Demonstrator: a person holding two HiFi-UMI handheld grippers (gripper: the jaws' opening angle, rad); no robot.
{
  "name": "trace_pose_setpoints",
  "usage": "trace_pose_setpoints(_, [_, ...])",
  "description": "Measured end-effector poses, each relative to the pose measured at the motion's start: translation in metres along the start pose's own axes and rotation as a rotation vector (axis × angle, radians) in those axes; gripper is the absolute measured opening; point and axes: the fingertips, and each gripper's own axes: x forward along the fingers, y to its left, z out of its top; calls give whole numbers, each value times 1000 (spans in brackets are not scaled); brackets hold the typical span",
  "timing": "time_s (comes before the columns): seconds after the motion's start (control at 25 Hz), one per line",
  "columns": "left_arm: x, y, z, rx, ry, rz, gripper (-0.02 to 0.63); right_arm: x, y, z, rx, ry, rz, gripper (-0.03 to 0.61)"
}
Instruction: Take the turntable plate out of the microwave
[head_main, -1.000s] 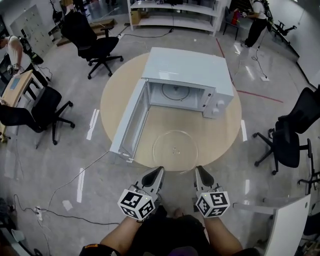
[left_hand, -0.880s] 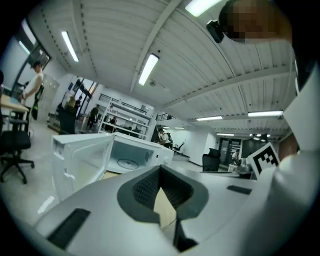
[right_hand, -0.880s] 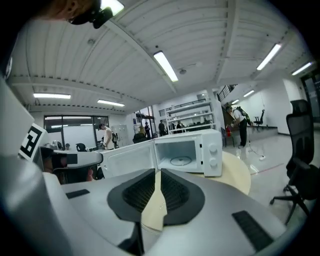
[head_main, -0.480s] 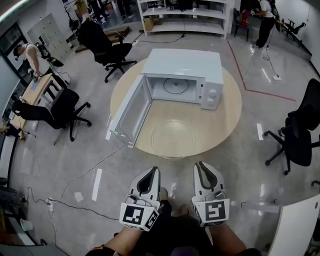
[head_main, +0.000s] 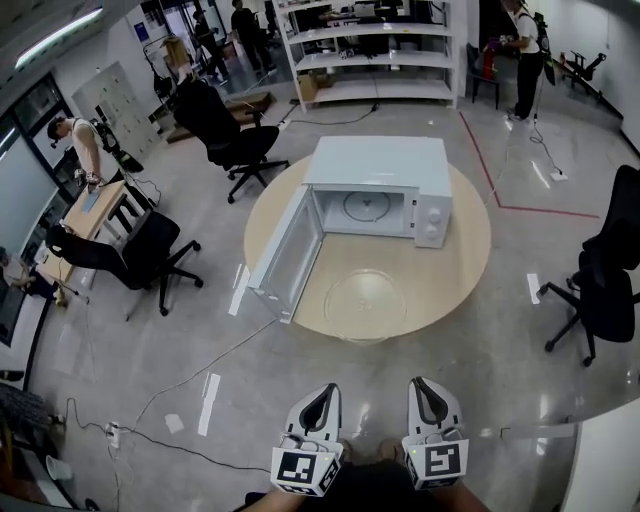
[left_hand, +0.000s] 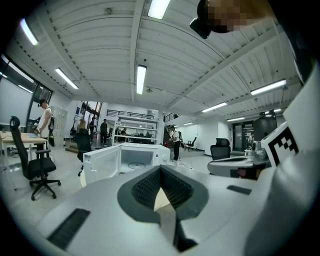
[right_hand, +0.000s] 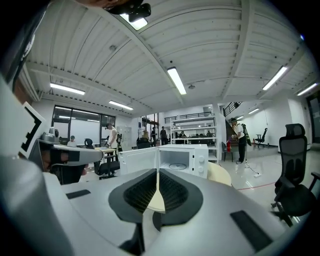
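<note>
The clear glass turntable plate (head_main: 365, 300) lies flat on the round wooden table (head_main: 462, 262), in front of the white microwave (head_main: 385, 160). The microwave's door (head_main: 288, 255) hangs wide open to the left, and only a ring mark shows on the cavity floor. My left gripper (head_main: 324, 392) and right gripper (head_main: 423, 386) are side by side over the floor, well short of the table's near edge, both shut and holding nothing. The left gripper view shows the microwave (left_hand: 127, 159) far ahead beyond my left gripper (left_hand: 160, 169), and the right gripper view shows the microwave (right_hand: 175, 159) beyond my right gripper (right_hand: 158, 171).
Black office chairs stand left (head_main: 140, 255), back left (head_main: 225, 135) and right (head_main: 605, 290) of the table. A cable (head_main: 190, 375) runs across the floor at the left. White shelving (head_main: 380, 50) is at the back, and people stand at the far left and far right.
Both grippers have drawn back from the table's near edge and now hang farther from it. The head view has backed away too. The plate lies where it was.
</note>
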Motion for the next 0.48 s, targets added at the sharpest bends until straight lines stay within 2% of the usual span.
trace_pose_setpoints(0.12, [-13, 14, 2, 4, 7, 2, 46, -7, 13, -1, -10, 31, -21, 23])
trace_pose_setpoints(0.32, [-18, 29, 7, 20, -48, -4, 46, -2, 32, 10, -50, -51, -19, 14])
trace_pose_setpoints(0.48, [-18, 35, 6, 24, -49, -8, 46, 4, 38, 13, -62, -56, -17, 14])
